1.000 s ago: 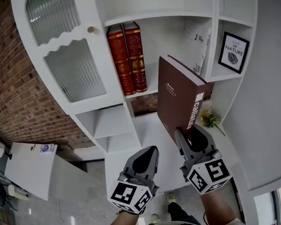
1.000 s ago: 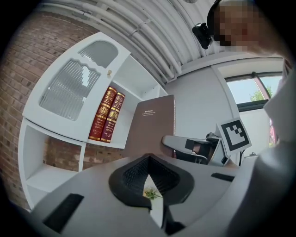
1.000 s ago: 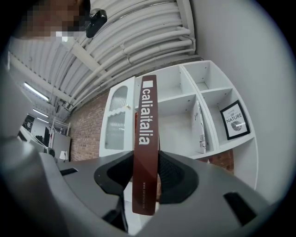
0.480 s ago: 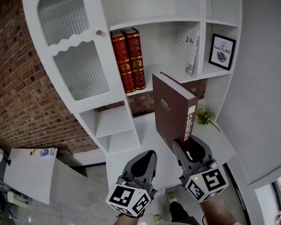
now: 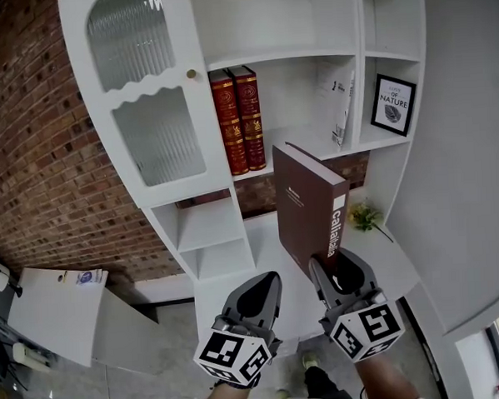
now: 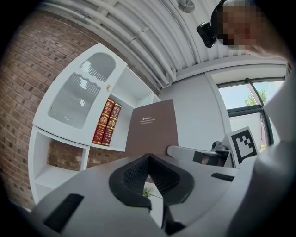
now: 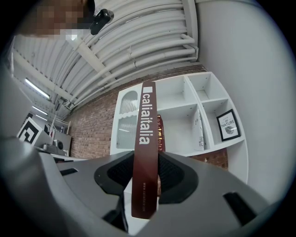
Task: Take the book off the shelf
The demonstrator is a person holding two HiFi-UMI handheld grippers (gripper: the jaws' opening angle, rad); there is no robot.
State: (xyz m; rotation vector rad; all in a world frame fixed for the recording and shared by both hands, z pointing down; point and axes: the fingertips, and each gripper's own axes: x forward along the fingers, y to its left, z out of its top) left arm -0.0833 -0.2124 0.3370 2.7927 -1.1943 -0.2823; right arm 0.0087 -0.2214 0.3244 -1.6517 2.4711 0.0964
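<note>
Two red books stand shelved behind the held brown book.

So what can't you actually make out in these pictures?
- Lower end of the brown book: in the head view, the right gripper covers it.
- Whatever is behind the cabinet door: its ribbed glass blurs it in every view.
- Gold print on the red books: too small to read in any view.
- Lettering on the white book: too small, and the head view shows it nearly edge-on.
</note>
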